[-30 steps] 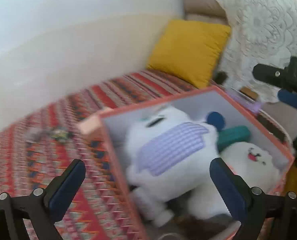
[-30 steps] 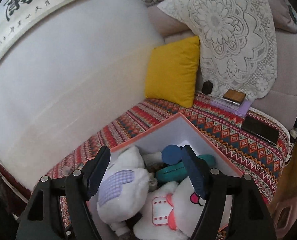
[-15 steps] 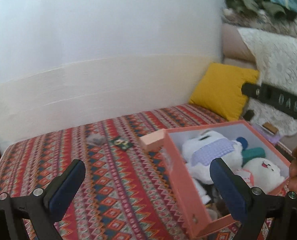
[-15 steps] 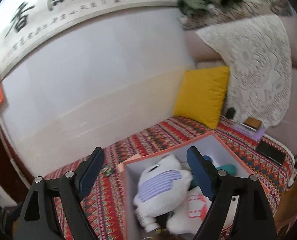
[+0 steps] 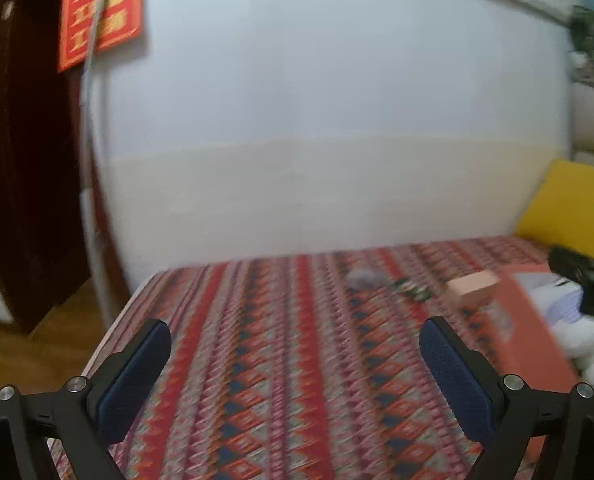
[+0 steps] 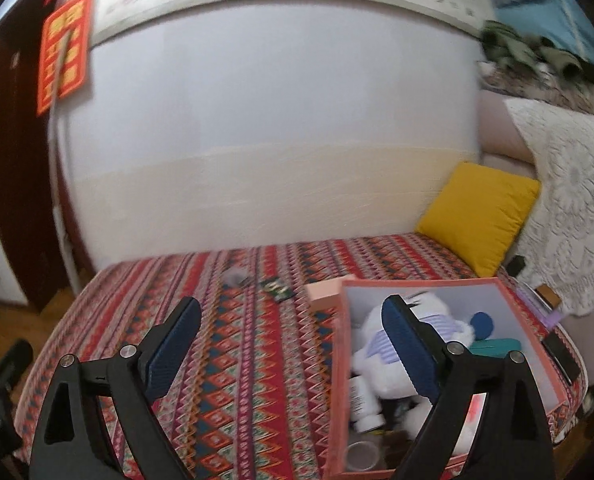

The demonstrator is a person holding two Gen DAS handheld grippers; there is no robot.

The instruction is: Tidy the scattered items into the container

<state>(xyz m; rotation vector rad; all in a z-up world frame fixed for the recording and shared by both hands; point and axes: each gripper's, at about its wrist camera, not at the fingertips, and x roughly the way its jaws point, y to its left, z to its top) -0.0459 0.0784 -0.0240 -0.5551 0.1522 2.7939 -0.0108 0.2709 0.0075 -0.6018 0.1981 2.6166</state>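
An orange box (image 6: 537, 316) with white walls stands on the patterned bed (image 6: 237, 360). It holds white plush toys (image 6: 377, 344), a blue ball, a teal item and a white bottle (image 6: 363, 404). Its edge shows at the right of the left wrist view (image 5: 533, 336). A small pink box (image 6: 323, 294) lies against its far corner. A small dark green packet (image 6: 277, 289) and a grey blurred item (image 6: 235, 276) lie on the bed beyond. My left gripper (image 5: 295, 376) is open and empty above the bed. My right gripper (image 6: 293, 348) is open and empty, near the box's left side.
A yellow cushion (image 6: 481, 216) leans at the far right by a lace-covered sofa back (image 6: 569, 216). A phone (image 6: 561, 354) and small items lie on the bed right of the box. A white wall runs behind. A dark door (image 5: 21, 160) and wooden floor are left.
Both grippers have pulled back and turned left, away from the box. The box now sits at the right and more bed and wall show. Both stay open and empty.
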